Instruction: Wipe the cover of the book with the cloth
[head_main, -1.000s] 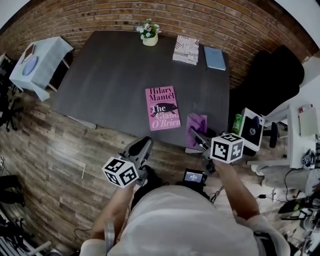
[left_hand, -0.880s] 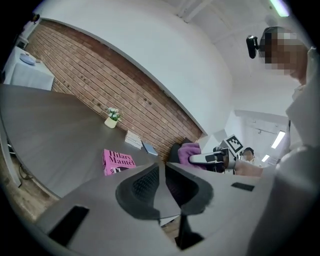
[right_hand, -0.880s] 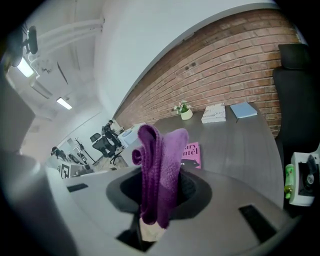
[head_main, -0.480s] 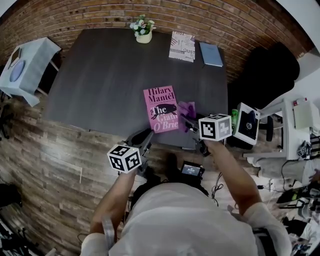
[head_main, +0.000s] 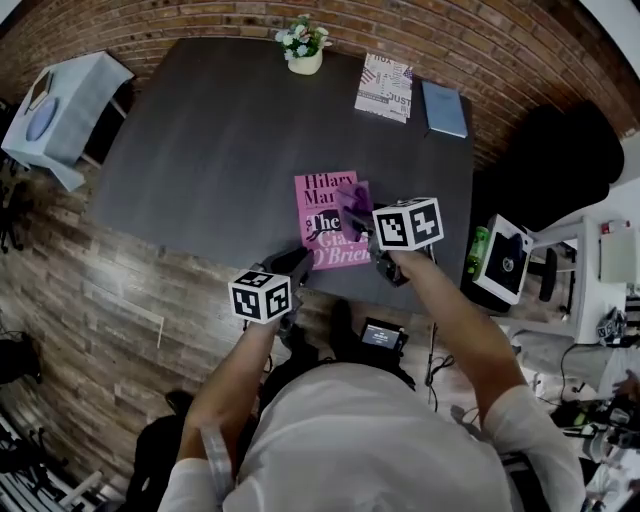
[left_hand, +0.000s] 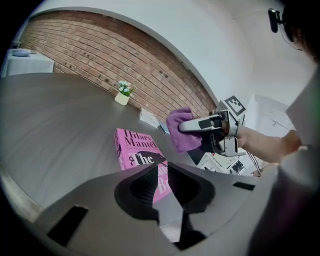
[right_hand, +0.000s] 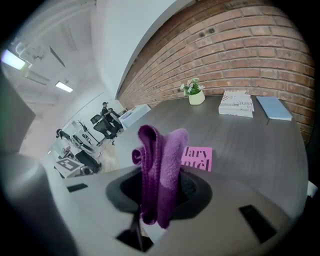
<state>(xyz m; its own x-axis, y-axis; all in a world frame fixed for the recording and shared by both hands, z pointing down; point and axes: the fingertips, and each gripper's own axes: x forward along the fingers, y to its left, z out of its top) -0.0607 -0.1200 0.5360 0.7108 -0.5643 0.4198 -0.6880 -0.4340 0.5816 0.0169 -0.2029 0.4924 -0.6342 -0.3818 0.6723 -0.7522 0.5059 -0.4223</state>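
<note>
None of the wiping looks done yet, as far as I can judge.

- Right gripper: clamped on the purple cloth, which stands bunched up out of the jaws. In the left gripper view the cloth hangs in the air above the pink book, apart from the cover.
- Left gripper: jaws have just been opening. A narrow gap shows between them with nothing in it. It hovers at the near table edge, just short of the book's lower corner.
- Book: lies flat and face up on the dark table, towards the near edge and right of centre. From the head view the cloth covers part of its right half.

Left to do: lower the cloth onto the cover and sweep across it. The left gripper may have to pin the book first.

Edges and room:
- The book's bottom edge sits close to the table's near edge, so a stroke pulled towards me could drag it off.
- The table is wide open to the left of the book and beyond it.
- Flower pot and two other books sit at the far edge, well apart from the work.
</note>
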